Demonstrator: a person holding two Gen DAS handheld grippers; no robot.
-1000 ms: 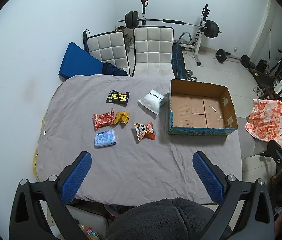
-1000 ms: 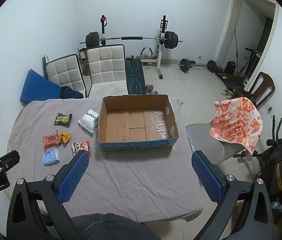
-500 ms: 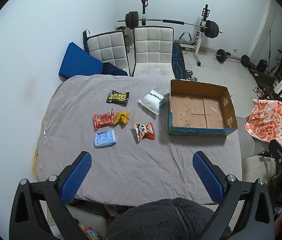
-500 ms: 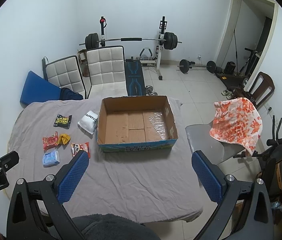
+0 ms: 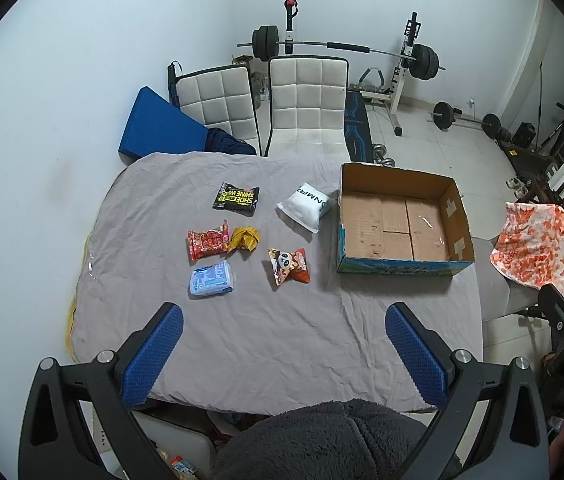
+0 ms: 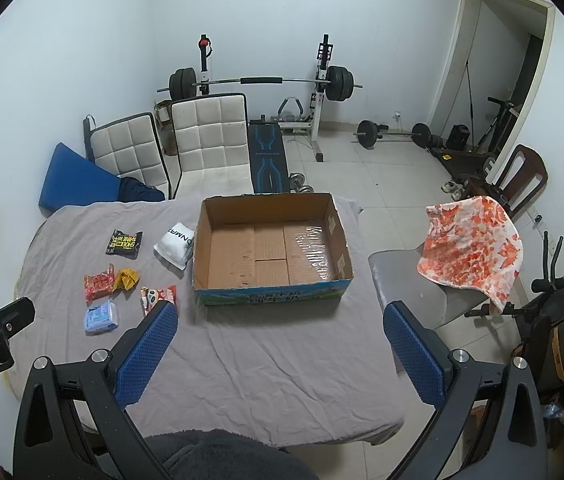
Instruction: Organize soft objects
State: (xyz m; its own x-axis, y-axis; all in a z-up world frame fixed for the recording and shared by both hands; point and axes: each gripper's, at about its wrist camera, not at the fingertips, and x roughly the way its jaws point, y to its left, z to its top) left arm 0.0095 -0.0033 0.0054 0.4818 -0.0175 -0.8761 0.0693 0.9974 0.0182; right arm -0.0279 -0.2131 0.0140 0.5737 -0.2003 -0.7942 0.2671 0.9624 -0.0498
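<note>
Nothing has shifted on the table (image 5: 242, 344) since a second ago. We hold both tongs, left (image 5: 282, 356) and right (image 6: 278, 354), released and high for overview. Six soft packets, the panda packet (image 5: 289, 267) nearest, lie left of the empty box (image 5: 402, 270).

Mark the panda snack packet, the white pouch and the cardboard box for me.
panda snack packet (image 5: 288, 266), left wrist view, panda face.
white pouch (image 5: 302, 209), left wrist view, middle.
cardboard box (image 6: 272, 299), right wrist view, near wall.
</note>
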